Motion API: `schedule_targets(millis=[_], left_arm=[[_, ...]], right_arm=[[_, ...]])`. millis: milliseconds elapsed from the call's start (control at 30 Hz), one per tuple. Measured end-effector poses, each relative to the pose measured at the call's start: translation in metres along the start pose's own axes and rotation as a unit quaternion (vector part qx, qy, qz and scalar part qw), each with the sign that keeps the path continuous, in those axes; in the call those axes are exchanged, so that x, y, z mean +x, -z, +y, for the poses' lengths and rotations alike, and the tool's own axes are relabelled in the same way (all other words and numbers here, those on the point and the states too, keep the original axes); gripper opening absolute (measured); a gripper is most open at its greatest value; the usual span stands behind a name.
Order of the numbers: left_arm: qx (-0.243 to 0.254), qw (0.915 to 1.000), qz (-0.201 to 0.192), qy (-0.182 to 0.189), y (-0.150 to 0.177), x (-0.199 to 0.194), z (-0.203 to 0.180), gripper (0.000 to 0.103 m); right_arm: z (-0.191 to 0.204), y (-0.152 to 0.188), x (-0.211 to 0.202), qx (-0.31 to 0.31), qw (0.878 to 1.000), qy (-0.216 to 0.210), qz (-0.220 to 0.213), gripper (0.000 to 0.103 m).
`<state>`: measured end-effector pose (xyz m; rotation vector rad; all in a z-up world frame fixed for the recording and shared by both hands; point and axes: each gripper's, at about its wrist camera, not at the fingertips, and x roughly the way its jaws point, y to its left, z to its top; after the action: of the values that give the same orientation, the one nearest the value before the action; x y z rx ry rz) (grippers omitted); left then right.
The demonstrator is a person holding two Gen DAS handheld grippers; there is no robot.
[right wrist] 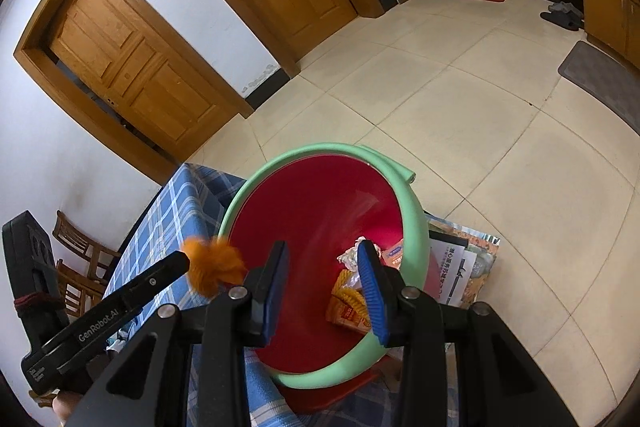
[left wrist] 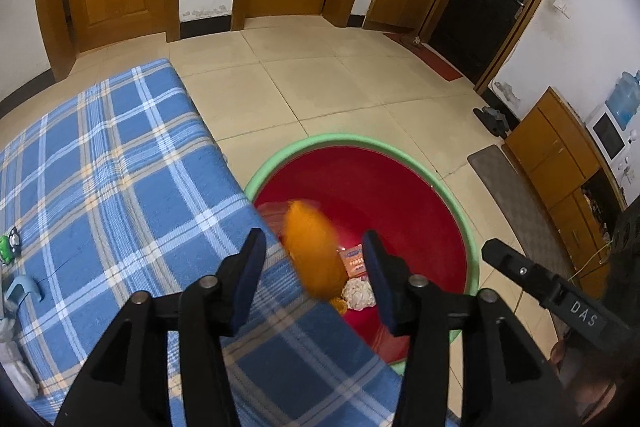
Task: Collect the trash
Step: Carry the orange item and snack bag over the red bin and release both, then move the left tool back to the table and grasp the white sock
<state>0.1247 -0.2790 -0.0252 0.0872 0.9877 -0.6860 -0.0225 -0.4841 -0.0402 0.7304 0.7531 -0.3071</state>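
Left gripper (left wrist: pixel 312 233): released; the jaws stand apart with a gap on each side of the orange scrap (left wrist: pixel 314 251), so the pads press on nothing.
Orange scrap: blurred, between the left jaws and just past their tips, over the spot where the cloth's edge meets the basin's rim. In the right wrist view it shows at 9 o'clock, at the tip of the left gripper's one visible finger.
Right gripper (right wrist: pixel 323 245): jaws apart, nothing clamped; only the red inside of the basin shows between them. In the left wrist view, one of its fingers comes in at 4 o'clock, outside the rim.
Basin (left wrist: pixel 344 141): red inside with a green rim, at 5 o'clock in the left wrist view, against the edge of the cloth.
In the basin: a paper wad (left wrist: pixel 358 295), a pink packet (left wrist: pixel 354 261) and a yellow packet (right wrist: pixel 348 303), close together on the near side.
Cloth (left wrist: pixel 120 167): blue plaid, from 7 to 9 o'clock in the left wrist view.
Papers (right wrist: pixel 456 267): printed sheets at 4 o'clock of the basin, partly under it.
Floor (left wrist: pixel 320 87): pale tiles, toward 12 o'clock.
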Motion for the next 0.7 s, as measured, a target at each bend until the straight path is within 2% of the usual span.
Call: schedule_targets(millis=[267, 500, 567, 700], left_arm=[[-0.017, 0.9998, 0.001, -0.007, 0.009, -0.008, 0.005, 0.051], [-0.040, 0.9990, -0.010, -0.017, 0.021, -0.029, 0.021, 0.053], [-0.050, 0.9983, -0.017, -0.026, 0.026, -0.038, 0.029, 0.057], [-0.073, 0.9962, -0.027, -0.040, 0.037, -0.053, 0.047, 0.060]], right_arm=[[0.004, 0.002, 0.000, -0.007, 1.000, 0.000, 0.006, 0.040], [0.011, 0.005, -0.001, -0.016, 1.000, -0.004, 0.011, 0.055], [0.014, 0.006, -0.001, -0.019, 1.000, -0.007, 0.014, 0.057], [0.021, 0.009, 0.000, -0.026, 0.999, -0.011, 0.018, 0.060]])
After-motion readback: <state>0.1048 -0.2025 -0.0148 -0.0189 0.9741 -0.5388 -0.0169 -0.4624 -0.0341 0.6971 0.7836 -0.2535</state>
